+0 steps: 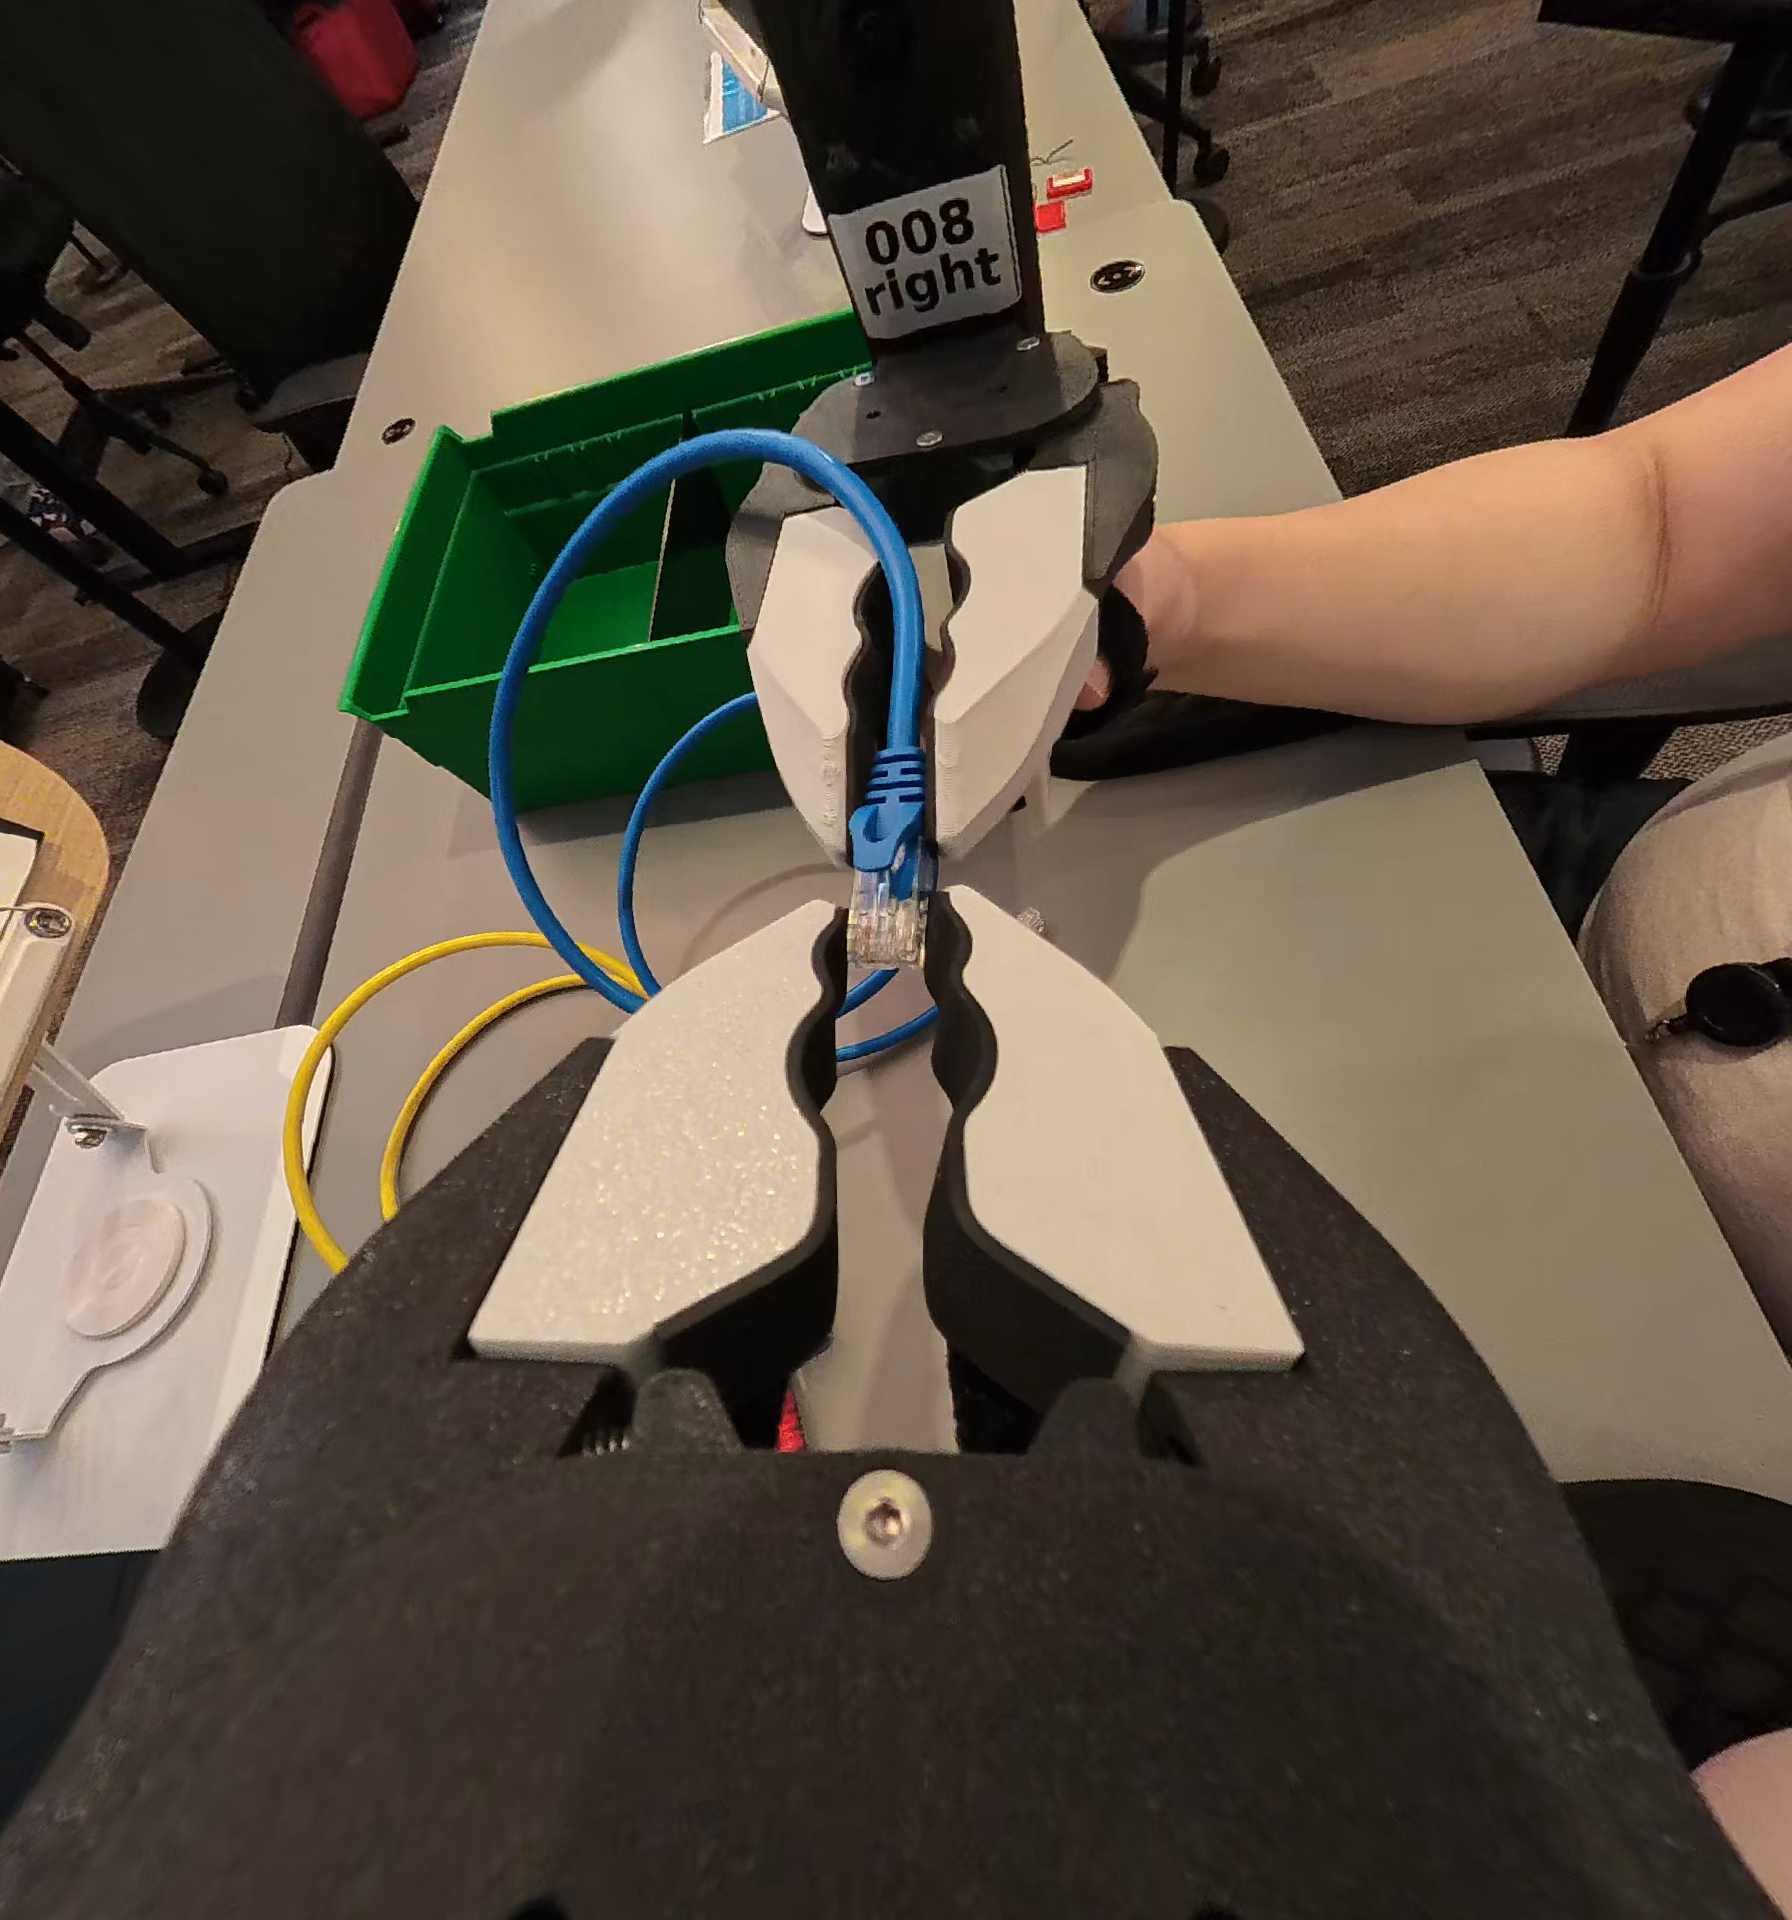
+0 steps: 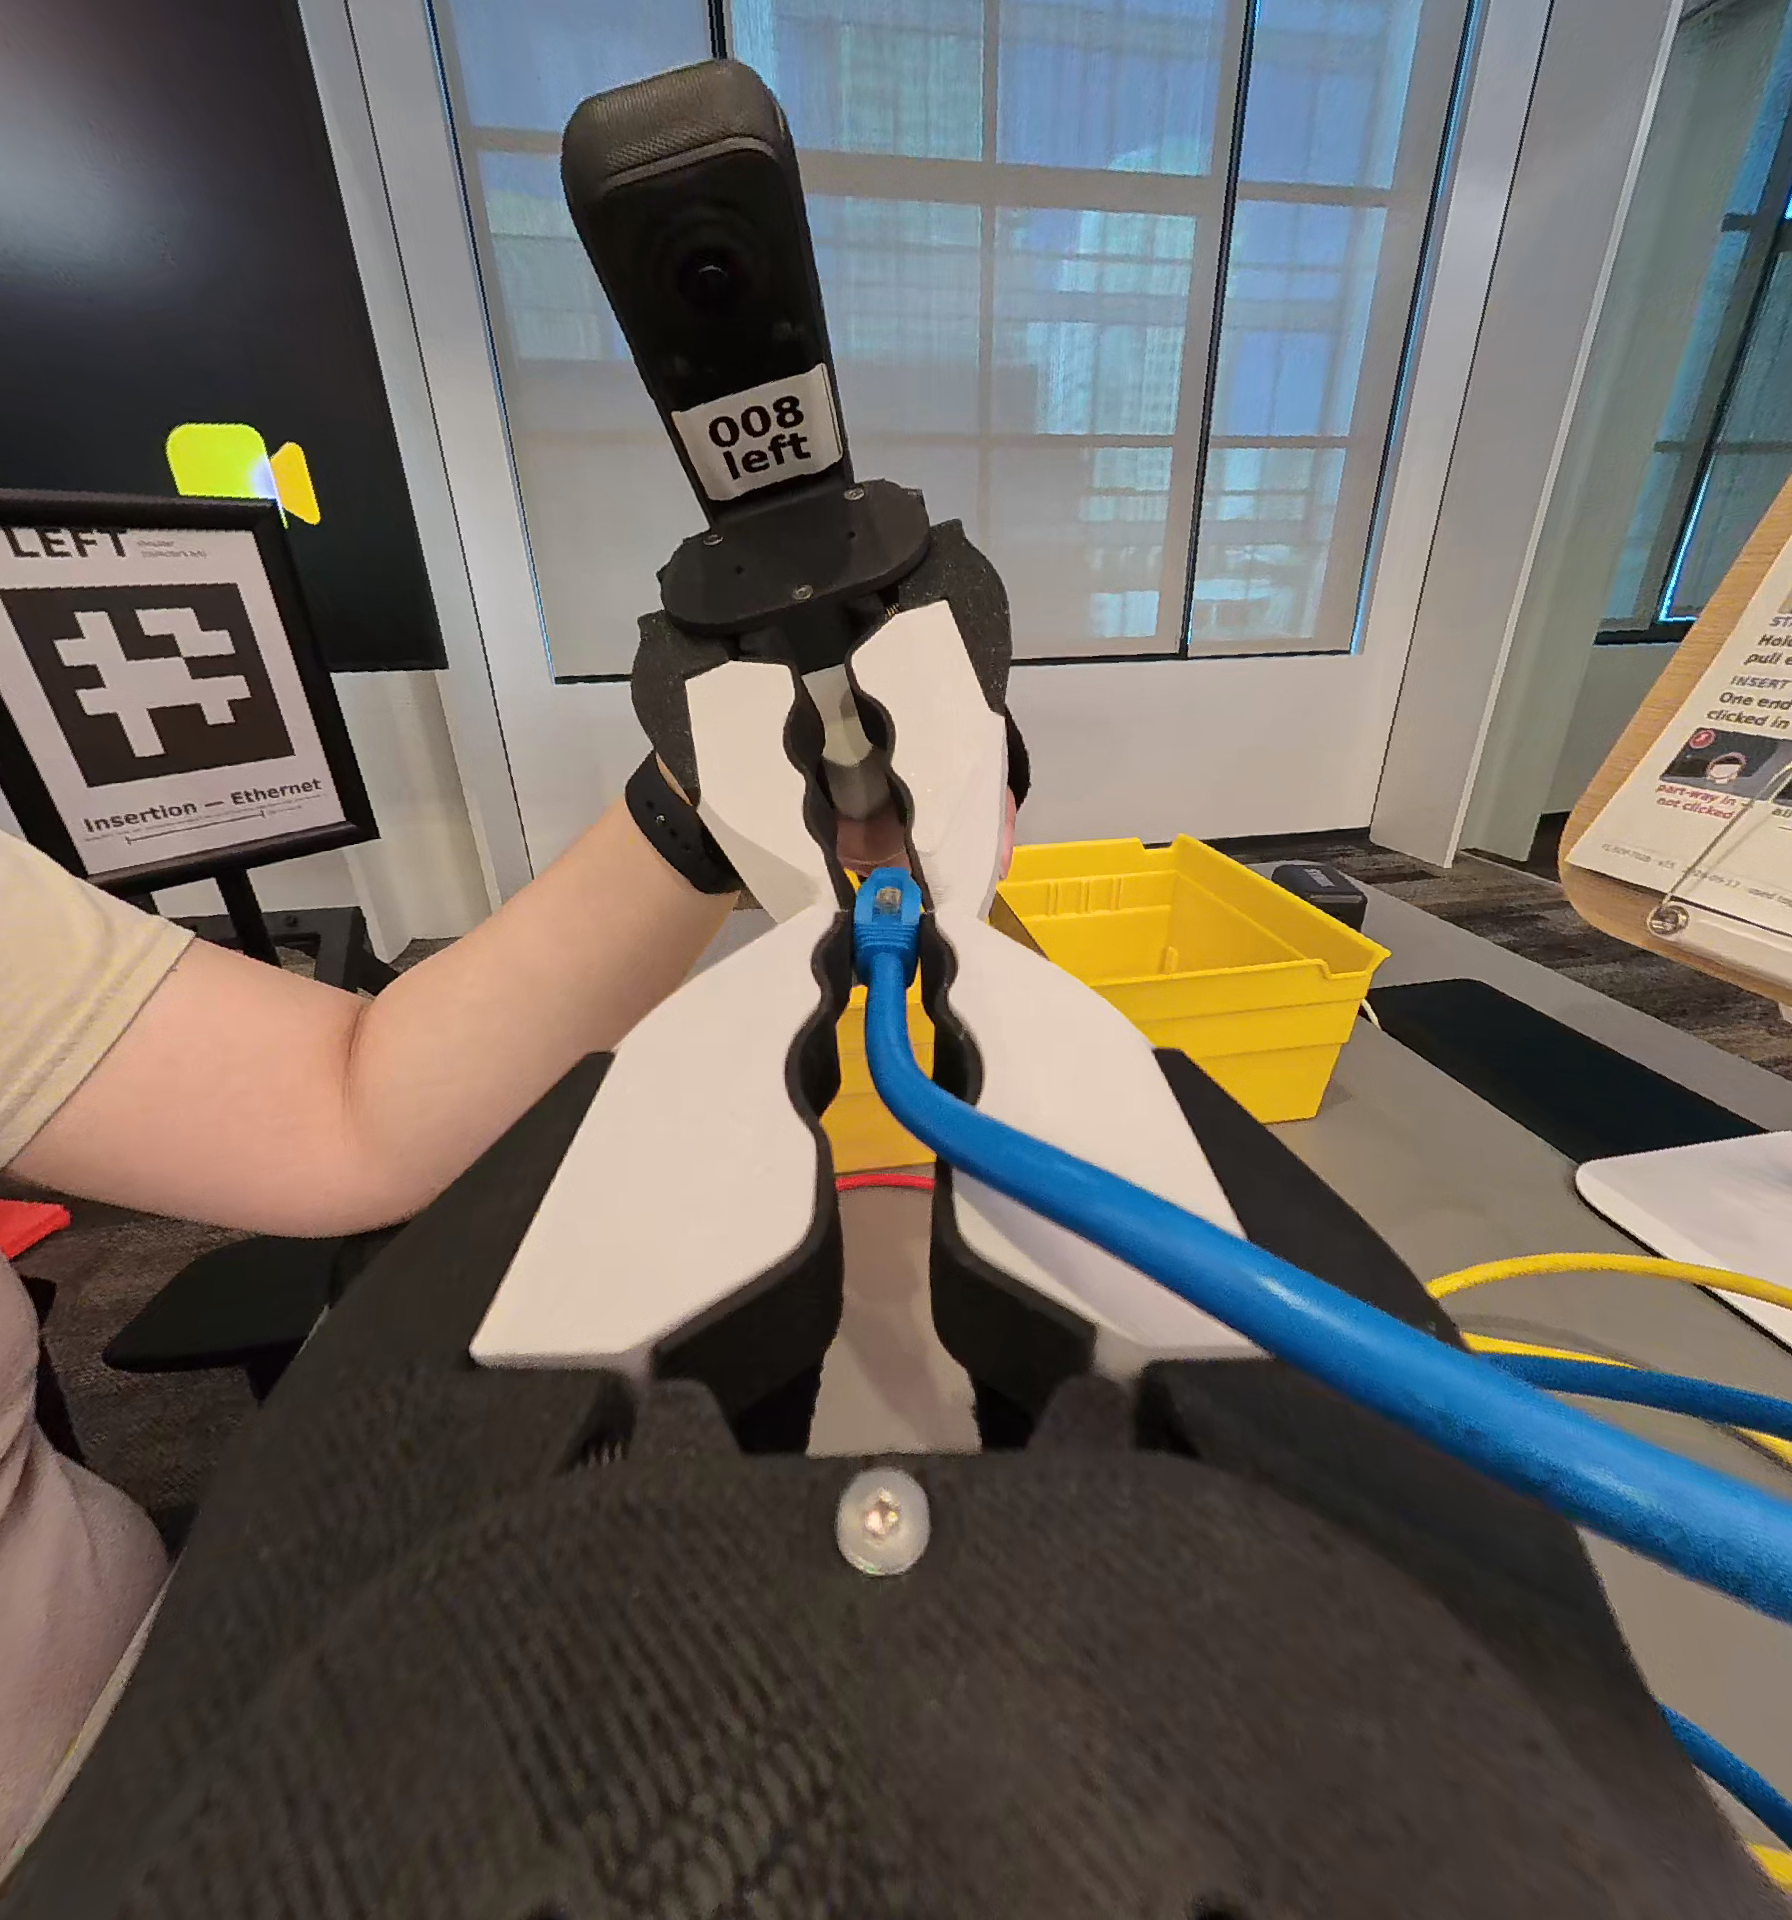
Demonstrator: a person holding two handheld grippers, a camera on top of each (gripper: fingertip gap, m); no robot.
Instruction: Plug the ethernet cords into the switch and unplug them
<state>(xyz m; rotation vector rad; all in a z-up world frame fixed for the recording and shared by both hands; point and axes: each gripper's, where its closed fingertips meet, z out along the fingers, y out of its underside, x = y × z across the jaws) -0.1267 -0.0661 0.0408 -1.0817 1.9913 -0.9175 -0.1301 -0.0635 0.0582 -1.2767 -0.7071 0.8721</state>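
At the centre of the left wrist view the two tools meet tip to tip above the grey counter (image 1: 1339,987). The left tool (image 1: 887,935) pinches the clear plug (image 1: 884,932) of the blue ethernet cord (image 1: 518,665) between its dark pads. Just above it, the right tool (image 1: 897,831) is clamped on the same cord's blue boot (image 1: 887,805), the cable running up between its fingers and looping left in front of a green bin (image 1: 456,623). A yellow cord (image 1: 352,1039) lies at lower left. In the right wrist view a yellow bin (image 2: 1235,987) stands right of centre.
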